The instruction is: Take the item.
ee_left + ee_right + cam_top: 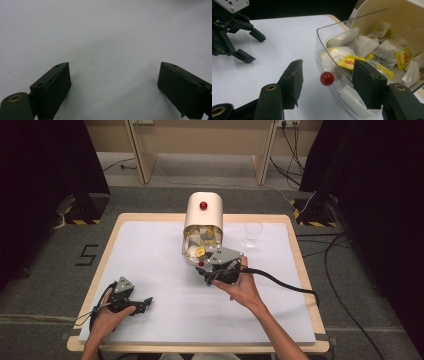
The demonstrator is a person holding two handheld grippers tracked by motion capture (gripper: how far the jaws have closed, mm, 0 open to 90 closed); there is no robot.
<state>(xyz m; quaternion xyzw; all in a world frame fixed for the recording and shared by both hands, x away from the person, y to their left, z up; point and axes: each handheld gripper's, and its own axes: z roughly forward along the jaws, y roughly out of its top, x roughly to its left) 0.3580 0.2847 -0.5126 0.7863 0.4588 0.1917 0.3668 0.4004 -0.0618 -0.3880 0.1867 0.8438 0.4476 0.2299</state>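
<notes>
White sheeting covers the wooden-rimmed table (300, 270), which stands on grey carpet between black curtains, with cables trailing over the floor at three o'clock and a pale desk frame at twelve. Near the table's far edge stands a cream dispenser box (203, 209) with a red button on top; its clear drawer (329, 37) is tipped open toward the person and packed with tea bags (348, 61), several with yellow tags. A clear cup (253, 231) stands just beside the box, at about two o'clock from it.

The job looks barely begun — the drawer is already open, yet no tea bag has been lifted and the cup appears empty. The right gripper (327, 86) sits at the drawer's front, jaws spread, one outside the wall and one over the bags, with the drawer's red knob (327, 78) between them; nothing is gripped. The left gripper (132, 304) rests at seven o'clock on the sheet, jaws wide apart and empty — well apart from the box.
</notes>
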